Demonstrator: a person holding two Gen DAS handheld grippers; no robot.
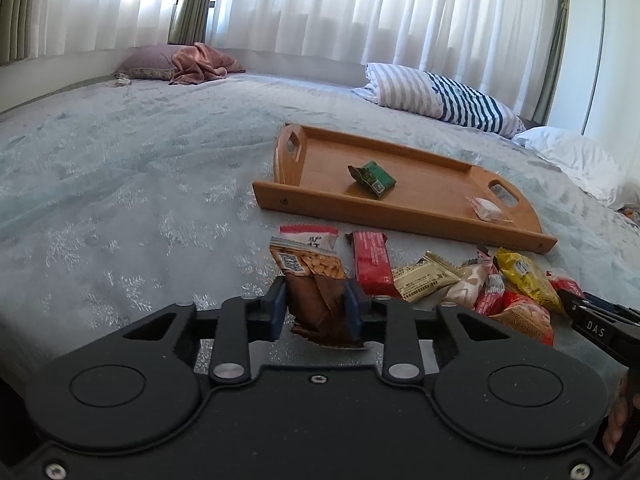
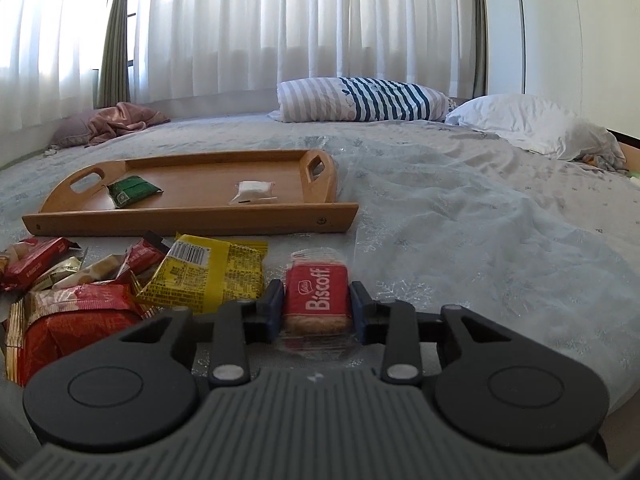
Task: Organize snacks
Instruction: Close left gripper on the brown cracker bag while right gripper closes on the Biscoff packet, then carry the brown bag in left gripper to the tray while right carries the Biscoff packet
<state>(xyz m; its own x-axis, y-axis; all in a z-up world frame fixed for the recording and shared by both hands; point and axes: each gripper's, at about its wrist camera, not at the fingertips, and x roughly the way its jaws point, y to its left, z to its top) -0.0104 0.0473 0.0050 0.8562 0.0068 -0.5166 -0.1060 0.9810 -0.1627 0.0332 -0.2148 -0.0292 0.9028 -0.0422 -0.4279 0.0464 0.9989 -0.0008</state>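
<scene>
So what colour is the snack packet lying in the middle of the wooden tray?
Green, clearest in the left wrist view.

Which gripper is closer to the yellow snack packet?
Right. The right gripper, shut on the Biscoff biscuit, sits just beside the yellow packet. The left gripper, holding the almond packet, is several snacks away.

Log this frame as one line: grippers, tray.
left gripper: shut on almond packet | right gripper: shut on Biscoff packet | tray: green packet, white packet

"Biscoff" on red biscuit pkt [image 2: 318, 299]; "DAS" on black tool [image 1: 596, 330]
</scene>
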